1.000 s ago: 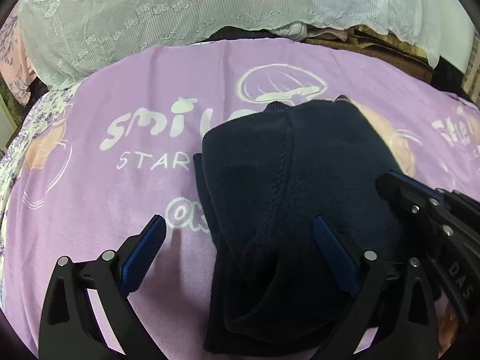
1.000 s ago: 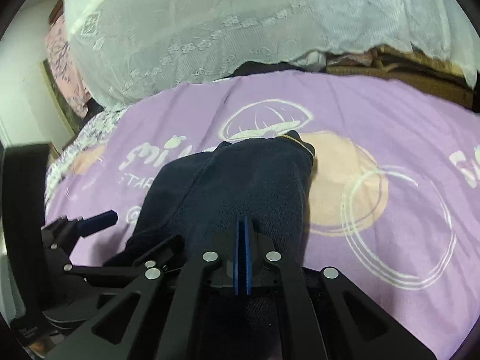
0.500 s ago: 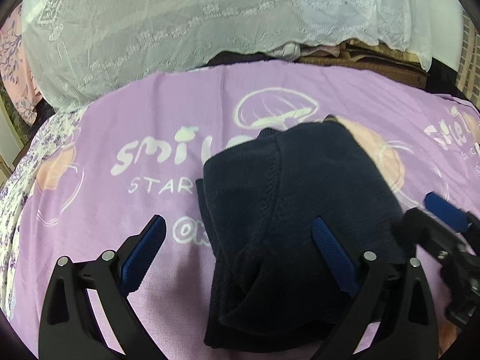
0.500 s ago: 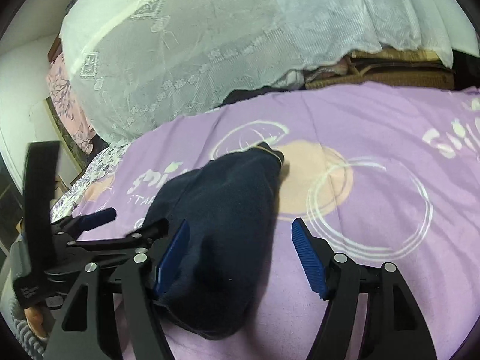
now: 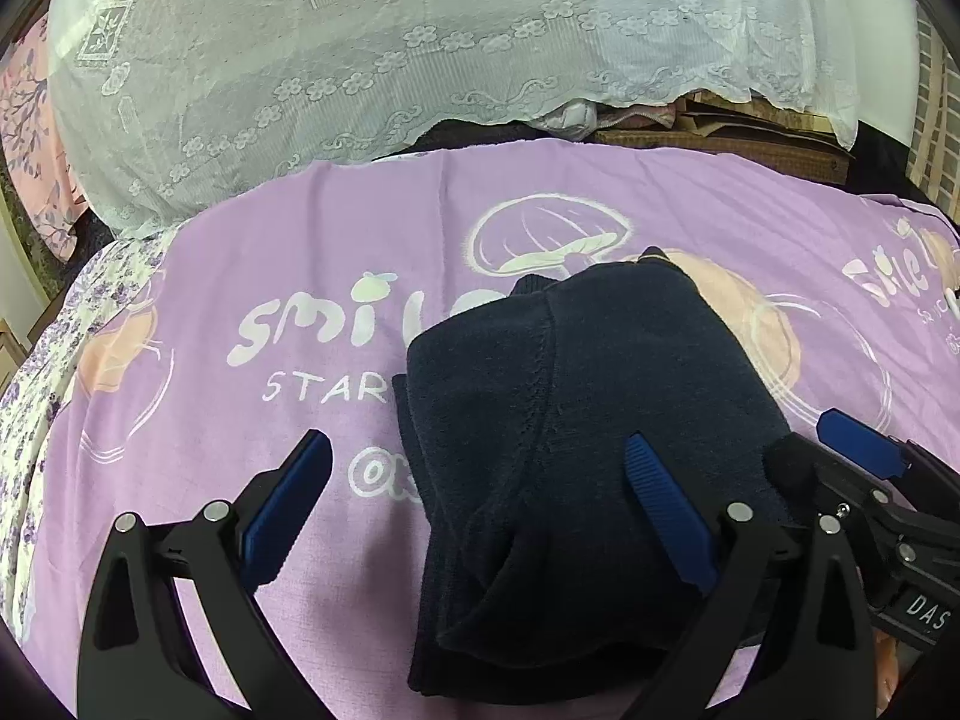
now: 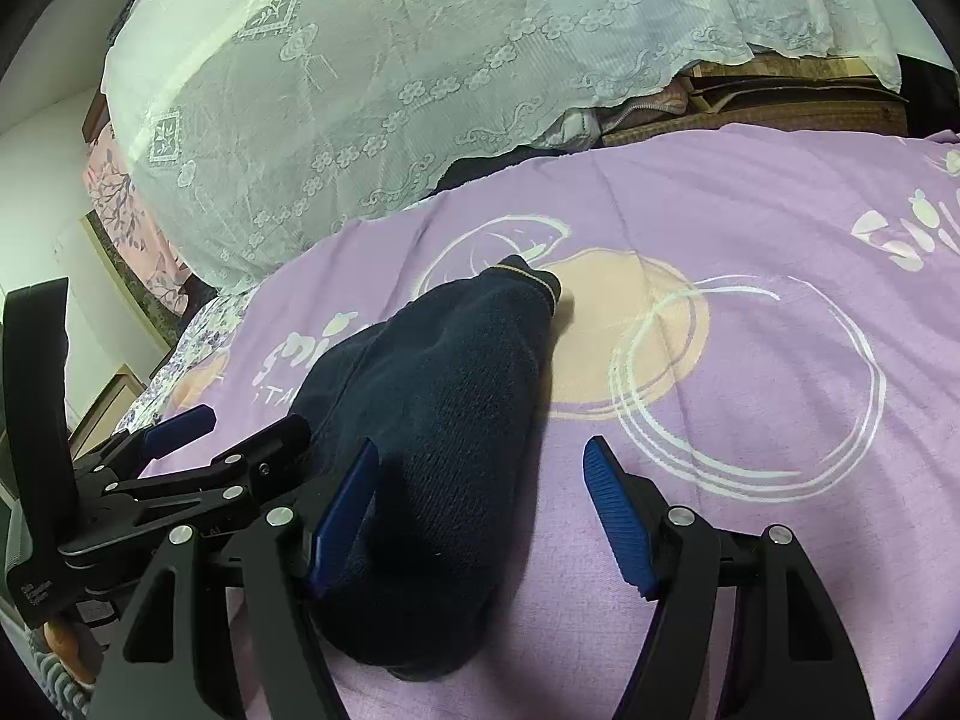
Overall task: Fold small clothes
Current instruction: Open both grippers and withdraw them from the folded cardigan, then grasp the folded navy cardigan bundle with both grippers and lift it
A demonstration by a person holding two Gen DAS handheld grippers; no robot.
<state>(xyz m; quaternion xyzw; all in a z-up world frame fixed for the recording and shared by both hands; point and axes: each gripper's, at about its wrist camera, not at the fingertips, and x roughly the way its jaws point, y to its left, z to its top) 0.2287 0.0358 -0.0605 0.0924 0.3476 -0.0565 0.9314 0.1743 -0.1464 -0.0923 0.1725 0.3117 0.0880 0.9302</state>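
Observation:
A dark navy knitted garment (image 5: 576, 420) lies folded into a thick bundle on the purple printed bedspread (image 5: 300, 252). It also shows in the right wrist view (image 6: 444, 420). My left gripper (image 5: 480, 504) is open and empty, its right finger over the garment's near part and its left finger over the bedspread. My right gripper (image 6: 480, 504) is open and empty, its left finger against the garment's right side and its right finger over bare bedspread (image 6: 750, 228). The right gripper shows at the lower right of the left wrist view (image 5: 864, 450).
A white lace cover (image 5: 390, 54) drapes over a mound behind the bedspread. Brown folded fabric (image 5: 750, 138) lies at the back right. A floral sheet (image 5: 72, 324) edges the bed on the left. The left gripper's body shows at the left in the right wrist view (image 6: 156, 480).
One second ago my right gripper was shut on the garment's near edge. It has opened, let go and drawn back to the right. The garment now rests on the bedspread. My left gripper stayed open.

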